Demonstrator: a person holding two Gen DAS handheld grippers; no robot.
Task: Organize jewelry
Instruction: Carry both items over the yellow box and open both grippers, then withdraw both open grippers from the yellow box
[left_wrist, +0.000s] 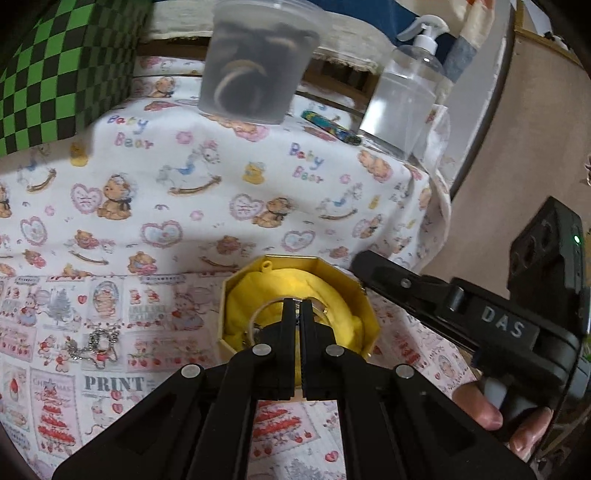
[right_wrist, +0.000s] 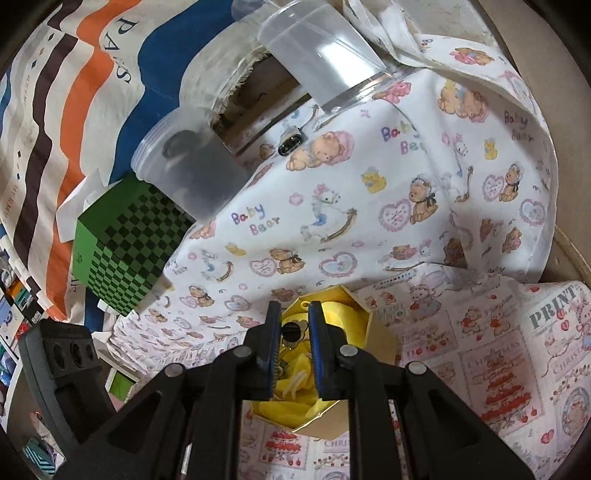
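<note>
At lower centre of the left view, the left gripper (left_wrist: 298, 308) was nearly closed over the yellow box (left_wrist: 364, 301), seemingly pinching a thin ring (left_wrist: 264, 308). In the right view, the right gripper (right_wrist: 293, 314) stood slightly parted above the box (right_wrist: 380, 332), holding nothing. A chain (left_wrist: 96, 347) lay at lower left.

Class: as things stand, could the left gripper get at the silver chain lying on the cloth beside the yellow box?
Probably yes: the silver chain lies uncovered on the cloth, nothing between it and the left gripper, though its jaws look shut over the yellow box.
</note>
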